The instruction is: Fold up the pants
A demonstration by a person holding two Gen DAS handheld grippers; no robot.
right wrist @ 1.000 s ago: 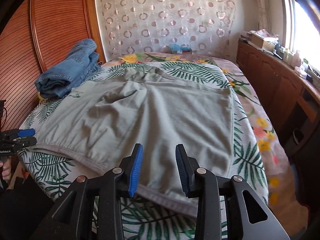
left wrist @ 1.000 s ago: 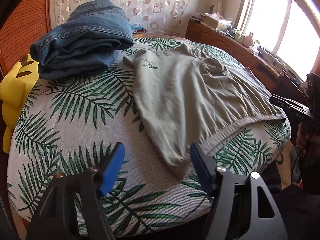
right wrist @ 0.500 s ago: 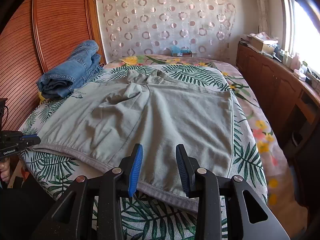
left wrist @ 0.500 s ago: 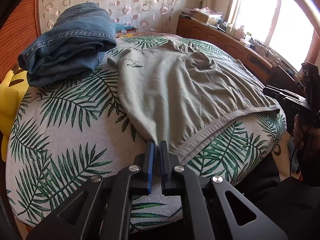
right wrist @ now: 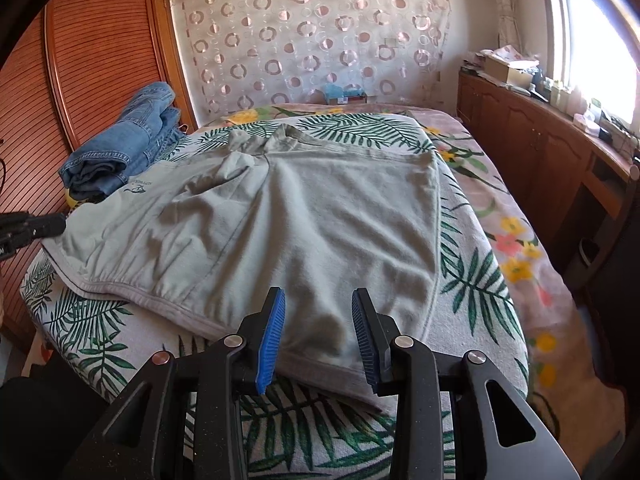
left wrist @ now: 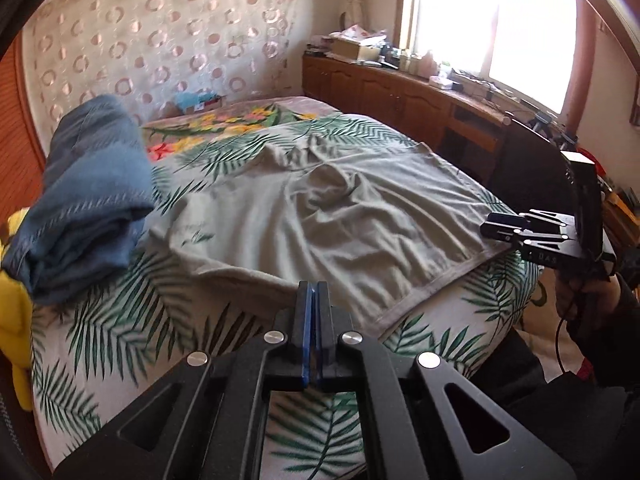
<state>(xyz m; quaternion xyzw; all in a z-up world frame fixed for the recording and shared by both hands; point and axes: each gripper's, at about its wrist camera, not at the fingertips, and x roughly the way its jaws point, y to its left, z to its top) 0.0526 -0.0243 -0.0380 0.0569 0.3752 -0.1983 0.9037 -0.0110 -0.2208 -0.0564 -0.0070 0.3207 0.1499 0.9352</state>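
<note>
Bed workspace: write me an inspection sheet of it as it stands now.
Surface: bed with a palm-leaf cover.
Job's things: grey pants spread out, wrinkled, not yet folded.
Clutter: folded jeans and yellow plush toy beside the pants.
Grippers: left gripper shut, apparently on the pants' waistband corner; right gripper open over the waistband.
Cables: thin black cable hanging below the right gripper's handle.
Surroundings: cluttered wooden cabinet, window, patterned curtain.
</note>
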